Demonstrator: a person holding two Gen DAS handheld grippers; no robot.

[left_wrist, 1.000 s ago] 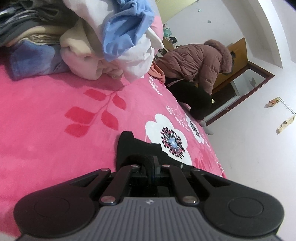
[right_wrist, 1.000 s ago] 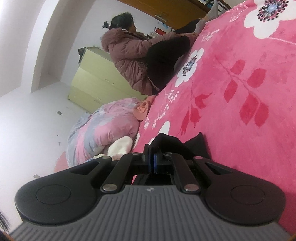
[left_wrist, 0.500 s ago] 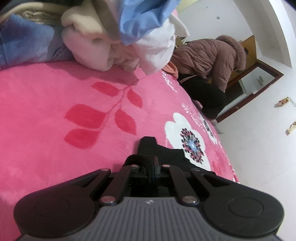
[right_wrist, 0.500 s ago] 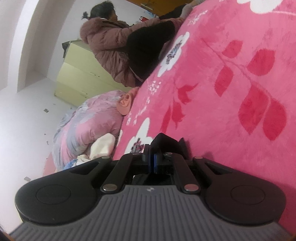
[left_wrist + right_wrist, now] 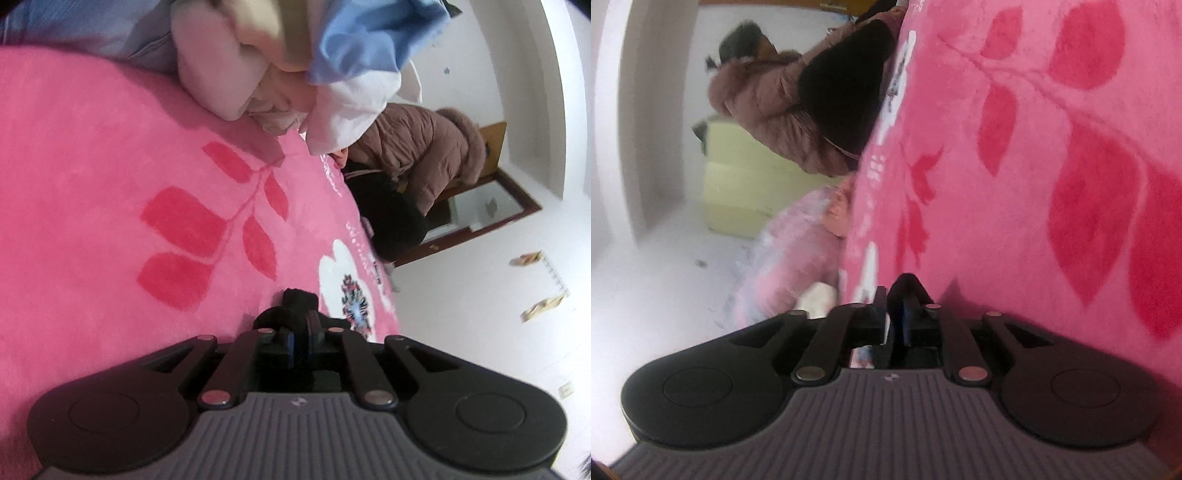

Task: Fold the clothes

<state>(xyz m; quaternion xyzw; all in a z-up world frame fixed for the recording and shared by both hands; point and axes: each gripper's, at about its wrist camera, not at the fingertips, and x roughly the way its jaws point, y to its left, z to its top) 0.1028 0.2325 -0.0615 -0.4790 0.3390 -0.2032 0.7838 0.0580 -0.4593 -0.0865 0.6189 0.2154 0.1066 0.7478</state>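
Black garment [image 5: 299, 300] was clamped by left tool [image 5: 300, 334] and right tool [image 5: 894, 314] above pink floral blanket [image 5: 110, 221].

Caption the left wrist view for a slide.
Left gripper shut on black garment over pink floral blanket, clothes pile ahead.

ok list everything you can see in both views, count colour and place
blanket: one, pink with red leaves and white flowers, covers the bed
black garment: one, pinched by both grippers
clothes pile: one, white, cream, blue, far end of the blanket
person: one, brown coat, at the bed edge
bundle: one, pink, on the floor
cabinet: one, pale green, by the wall
left gripper: shut on the garment
right gripper: shut on the garment
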